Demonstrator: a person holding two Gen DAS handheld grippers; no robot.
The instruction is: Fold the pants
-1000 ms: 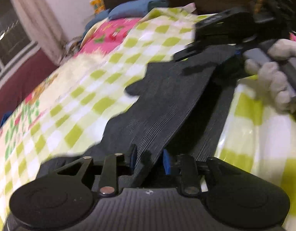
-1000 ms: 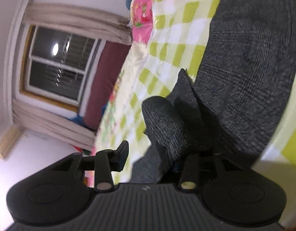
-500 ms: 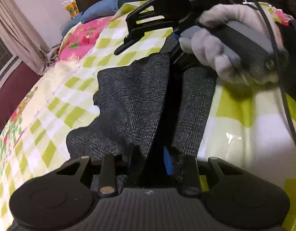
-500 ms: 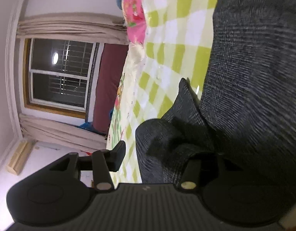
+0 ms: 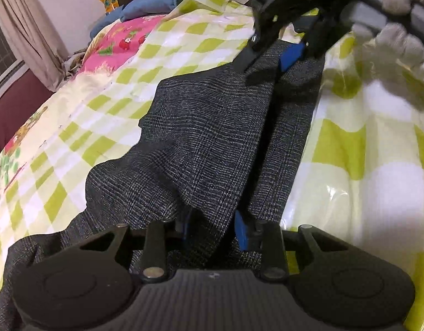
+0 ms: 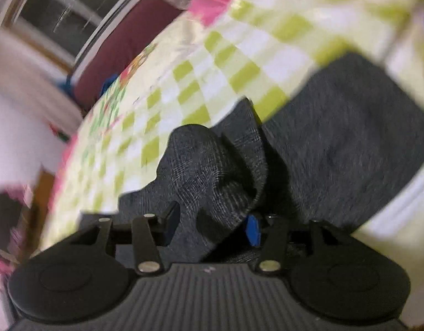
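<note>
On the green-and-white checked bedspread (image 5: 184,41) we see the dark grey pants (image 5: 212,127) lying lengthwise, running from our near edge toward the far right, with one layer doubled over another along a long crease. Our left gripper (image 5: 212,229) sits at the near end, its jaws drawn narrow with a fold of the pants pinched between the blue pads. At the far end the right gripper (image 5: 270,63) grips the cloth too, held by a hand in a pale glove (image 5: 397,35) (the knuckles curl round its grey handle). In the right wrist view, which is blurred, a bunched fold of the pants (image 6: 212,173) fills the space between that gripper's (image 6: 212,224) fingers; its jaws have just been opening a little, yet the cloth remains between them and looks clamped. Far off to the left lie a pink floral sheet (image 5: 121,38) and a blue pillow (image 5: 162,2), with a curtain (image 5: 27,35) beside the window.
</note>
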